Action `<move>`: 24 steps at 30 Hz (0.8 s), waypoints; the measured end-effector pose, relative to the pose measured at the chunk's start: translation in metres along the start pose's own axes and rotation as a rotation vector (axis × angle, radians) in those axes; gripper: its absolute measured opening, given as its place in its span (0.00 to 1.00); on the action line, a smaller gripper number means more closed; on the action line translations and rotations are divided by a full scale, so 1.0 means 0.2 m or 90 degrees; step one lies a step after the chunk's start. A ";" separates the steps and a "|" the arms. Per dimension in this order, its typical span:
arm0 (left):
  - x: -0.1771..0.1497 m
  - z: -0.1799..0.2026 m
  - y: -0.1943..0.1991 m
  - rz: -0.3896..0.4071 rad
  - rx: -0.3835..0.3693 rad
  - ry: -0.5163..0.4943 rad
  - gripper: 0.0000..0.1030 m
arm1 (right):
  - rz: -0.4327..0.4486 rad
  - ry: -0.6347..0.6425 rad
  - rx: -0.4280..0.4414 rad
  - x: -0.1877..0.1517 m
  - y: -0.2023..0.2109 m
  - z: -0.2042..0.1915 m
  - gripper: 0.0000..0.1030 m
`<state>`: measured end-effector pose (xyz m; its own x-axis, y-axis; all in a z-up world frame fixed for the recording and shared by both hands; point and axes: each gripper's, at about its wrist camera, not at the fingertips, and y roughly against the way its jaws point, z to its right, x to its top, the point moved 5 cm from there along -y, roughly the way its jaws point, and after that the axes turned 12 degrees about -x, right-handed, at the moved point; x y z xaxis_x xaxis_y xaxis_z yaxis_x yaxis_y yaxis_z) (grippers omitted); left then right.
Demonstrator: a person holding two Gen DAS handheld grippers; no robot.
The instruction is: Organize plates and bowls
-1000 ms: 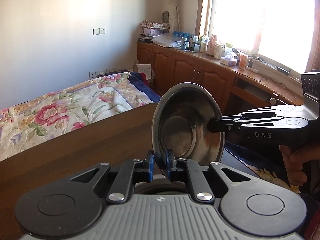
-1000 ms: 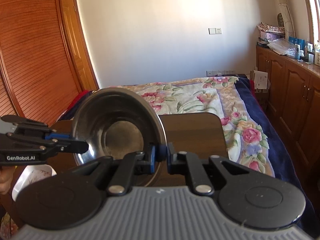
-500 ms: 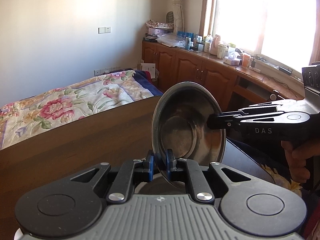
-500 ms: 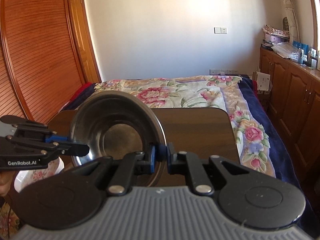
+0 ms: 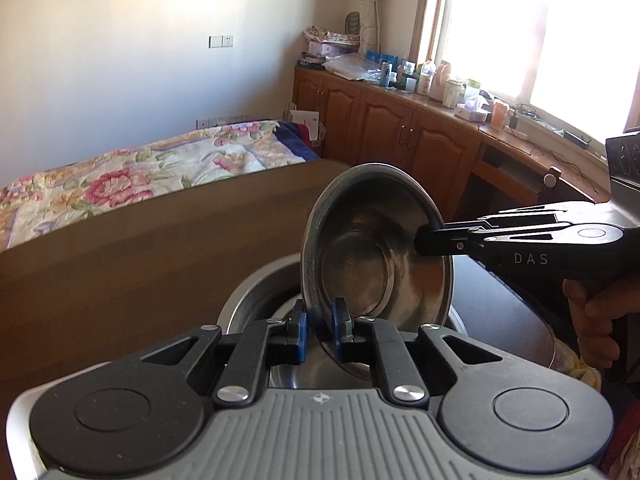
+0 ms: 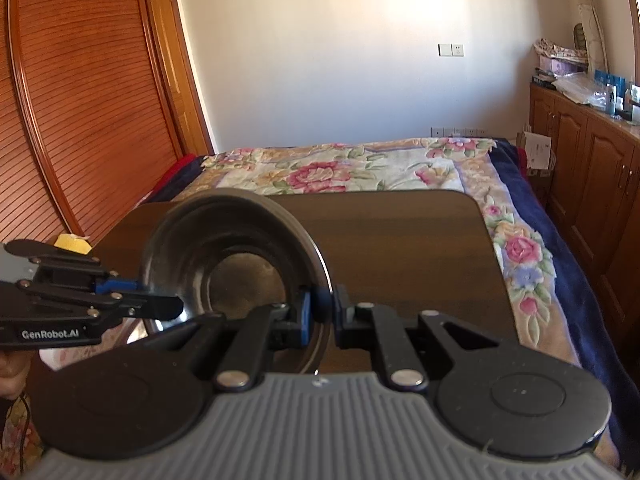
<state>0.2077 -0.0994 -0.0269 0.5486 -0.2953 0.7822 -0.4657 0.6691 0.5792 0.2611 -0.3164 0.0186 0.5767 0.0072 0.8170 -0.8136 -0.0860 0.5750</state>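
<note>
The left claw [image 5: 319,330] is clenched on the rim of a steel bowl [image 5: 376,248], its blue pads pinching the near edge so that the bowl stands almost on its side, hollow facing right. The right claw [image 6: 322,310] grasps the same bowl at the opposite edge of the rim; in the left wrist view its black fingertips [image 5: 436,240] close on the far right edge, and in the right wrist view the left claw's fingers [image 6: 160,306] reach in from the left onto the rim. The bowl hangs between the two claws, clear of the worktop [image 6: 400,248].

Directly under the left claw and the held bowl sits a larger steel bowl [image 5: 256,292], upright on the dark wooden worktop, its rim showing just beyond the fingers. Left of the right claw, behind the left one, a yellow thing [image 6: 72,243] pokes out near the worktop edge; what it is cannot be told.

Beyond the worktop lies a bed with a flowered cover [image 6: 360,168]. To the right of both claws runs a row of wooden cabinets [image 5: 384,128] under a bright window [image 5: 560,40].
</note>
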 end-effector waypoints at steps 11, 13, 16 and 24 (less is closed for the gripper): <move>-0.08 -0.05 -0.01 0.004 -0.003 0.013 0.15 | 0.003 0.022 0.003 -0.06 -0.02 -0.08 0.13; -0.09 -0.05 -0.01 0.007 -0.004 0.014 0.15 | 0.007 0.026 0.005 -0.07 -0.03 -0.08 0.13; -0.09 -0.05 -0.02 0.008 0.006 0.001 0.16 | 0.012 0.034 0.007 -0.09 -0.03 -0.09 0.13; -0.14 -0.06 -0.04 0.010 0.032 -0.013 0.18 | 0.037 0.061 -0.003 -0.12 -0.03 -0.14 0.13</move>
<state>0.2044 -0.0891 -0.0552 0.5275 -0.2991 0.7951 -0.5089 0.6382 0.5777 0.2513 -0.2889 -0.0032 0.5191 0.0982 0.8490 -0.8457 -0.0847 0.5269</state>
